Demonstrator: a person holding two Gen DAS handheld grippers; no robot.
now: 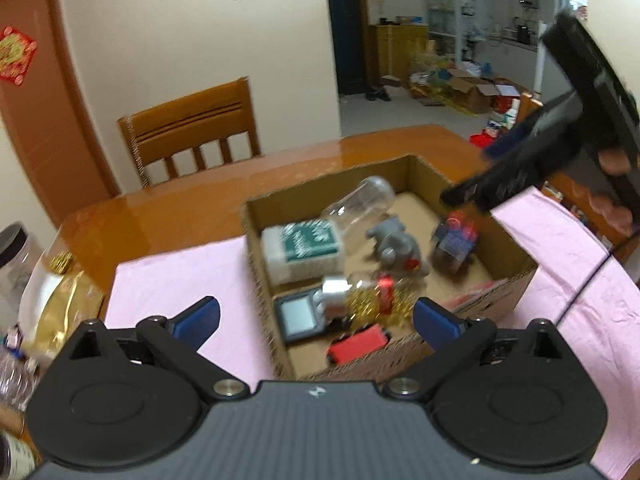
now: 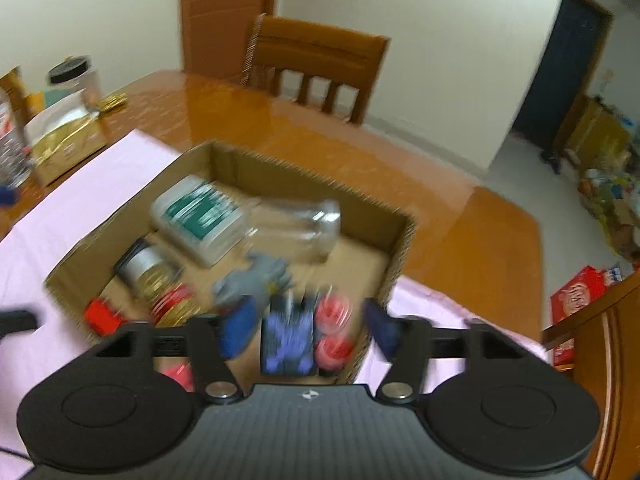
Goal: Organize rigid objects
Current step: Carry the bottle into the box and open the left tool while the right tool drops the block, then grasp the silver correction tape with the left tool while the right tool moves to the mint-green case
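Observation:
An open cardboard box (image 1: 516,280) (image 2: 404,248) on a pink cloth holds several things: a clear jar (image 1: 360,204) (image 2: 296,228), a white and green container (image 1: 304,248) (image 2: 200,216), a grey elephant toy (image 1: 396,246) (image 2: 252,280), a blue and red toy (image 1: 456,240) (image 2: 304,328), a gold-filled jar (image 1: 360,296) (image 2: 156,276), a small scale (image 1: 298,316), a red block (image 1: 358,346) (image 2: 102,316). My left gripper (image 1: 316,320) is open above the box's near side. My right gripper (image 2: 306,328) is open and hovers over the blue and red toy; it also shows in the left wrist view (image 1: 472,190).
The box stands on a brown wooden table (image 1: 180,208) (image 2: 280,132). A wooden chair (image 1: 192,132) (image 2: 316,68) stands behind it. A gold bag (image 1: 60,312) (image 2: 68,136) and a black-lidded jar (image 1: 16,256) (image 2: 72,76) sit at the table's left.

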